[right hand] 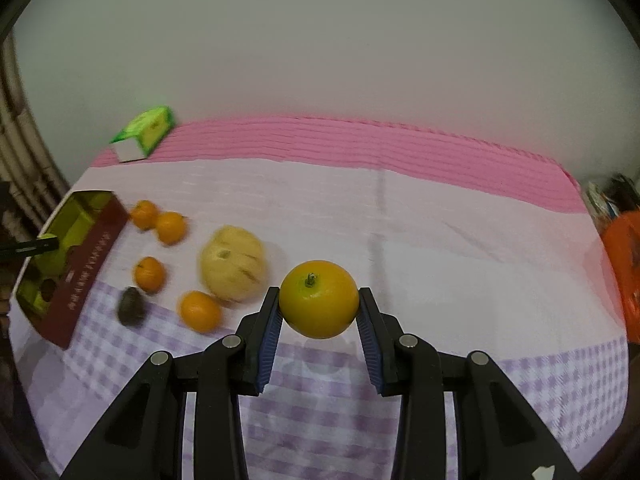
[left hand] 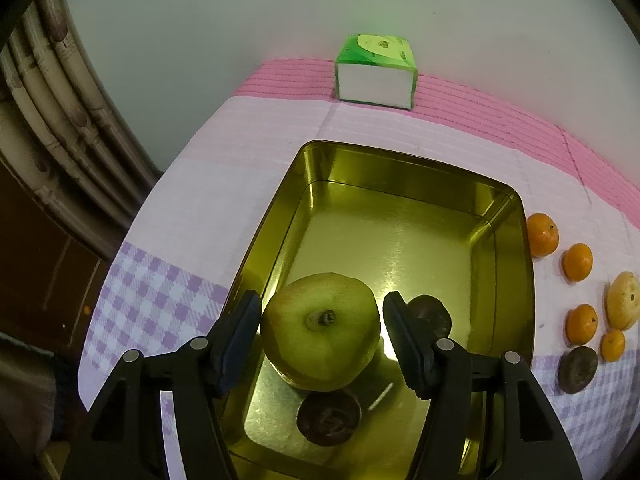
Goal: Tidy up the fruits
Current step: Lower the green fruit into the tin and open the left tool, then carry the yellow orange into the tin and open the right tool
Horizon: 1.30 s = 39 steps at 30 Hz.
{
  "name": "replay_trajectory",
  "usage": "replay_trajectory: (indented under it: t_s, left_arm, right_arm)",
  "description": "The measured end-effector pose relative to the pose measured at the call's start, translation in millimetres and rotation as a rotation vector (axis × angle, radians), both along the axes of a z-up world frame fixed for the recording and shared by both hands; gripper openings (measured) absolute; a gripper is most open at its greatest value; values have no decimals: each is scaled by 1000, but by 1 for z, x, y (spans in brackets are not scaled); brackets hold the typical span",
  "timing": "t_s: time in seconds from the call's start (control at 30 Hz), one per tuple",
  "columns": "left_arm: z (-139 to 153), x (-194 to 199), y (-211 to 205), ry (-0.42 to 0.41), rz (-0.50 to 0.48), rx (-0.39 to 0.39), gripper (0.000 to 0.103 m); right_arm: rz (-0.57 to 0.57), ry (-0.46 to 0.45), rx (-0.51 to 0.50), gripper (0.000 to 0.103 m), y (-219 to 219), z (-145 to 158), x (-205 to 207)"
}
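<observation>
Black arms of the left gripper (left hand: 322, 322) fill the bottom of the left wrist view; its jaws stand apart, one on each side of a green apple (left hand: 320, 330), the left pad at or almost at the skin and a narrow gap showing at the right pad. That apple sits low inside a gold tin (left hand: 400, 164), above a dark round fruit (left hand: 329, 420) lying on the tin floor at 6 o'clock; a second dark fruit (left hand: 430, 314) shows behind the right finger. At 3 o'clock, outside the tin, small oranges (left hand: 542, 235), a pale yellow fruit (left hand: 623, 300) and another dark fruit (left hand: 577, 369) lie on the cloth.

In the right wrist view, the right gripper (right hand: 319, 306) is clamped on a yellow-orange round fruit (right hand: 319, 299), stem toward the camera, held clear above the cloth. At 9 to 10 o'clock lie the same scattered fruits, slightly blurred, beside the tin's dark red outer wall (right hand: 86, 268).

Surface: a tablecloth (right hand: 400, 232), lilac-and-white checked nearest the camera, plain pale pink in the middle, with a deeper pink striped band along the far edge. A green-and-white box (left hand: 376, 70) stands on that band at 12 o'clock in the left view. Behind it rises a plain pale wall (right hand: 320, 40). Ribbed curtain folds (left hand: 60, 120) hang at 9 o'clock; an orange bag (right hand: 624, 264) sits at 3 o'clock in the right view.
</observation>
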<state>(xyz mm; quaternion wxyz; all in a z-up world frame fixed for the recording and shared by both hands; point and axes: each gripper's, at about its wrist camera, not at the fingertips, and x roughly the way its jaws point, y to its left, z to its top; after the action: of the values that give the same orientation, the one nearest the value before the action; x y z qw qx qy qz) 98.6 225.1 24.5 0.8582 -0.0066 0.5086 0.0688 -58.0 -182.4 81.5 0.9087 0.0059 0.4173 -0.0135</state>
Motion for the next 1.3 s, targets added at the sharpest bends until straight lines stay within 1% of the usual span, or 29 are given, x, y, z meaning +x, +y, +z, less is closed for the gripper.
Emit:
replay_trajectory:
  t_s: [0.17, 0.27, 0.4, 0.5, 0.63, 0.73, 0.87, 1.03, 1.1, 1.3]
  left_arm:
    - [1, -1, 3, -7, 12, 10, 64]
    - [4, -4, 5, -17, 16, -8, 64]
    - [12, -9, 4, -32, 16, -5, 65]
    - [21, -15, 6, -59, 22, -9, 67]
    - [36, -29, 20, -106, 67, -13, 75]
    - [41, -46, 34, -130, 111, 6, 77]
    - [40, -68, 53, -134, 166, 30, 79]
    - [41, -87, 78, -140, 249, -7, 80]
    - [40, -87, 84, -139, 269, -17, 80]
    - [39, -87, 82, -138, 270, -11, 80]
  right_arm:
    - [107, -1, 29, 35, 46, 5, 12]
    - [182, 2, 37, 35, 80, 6, 20]
    - [280, 11, 56, 35, 124, 3, 28]
    - [351, 18, 56, 35, 158, 1, 33]
    - [443, 26, 53, 35, 199, -4, 39]
    - [510, 32, 52, 35, 230, -8, 44]
    - [592, 35, 59, 35, 269, -12, 47]
    - [653, 66, 33, 35, 303, -26, 55]
    - [668, 80, 16, 35, 314, -32, 59]
    - [703, 123, -25, 35, 334, -49, 70]
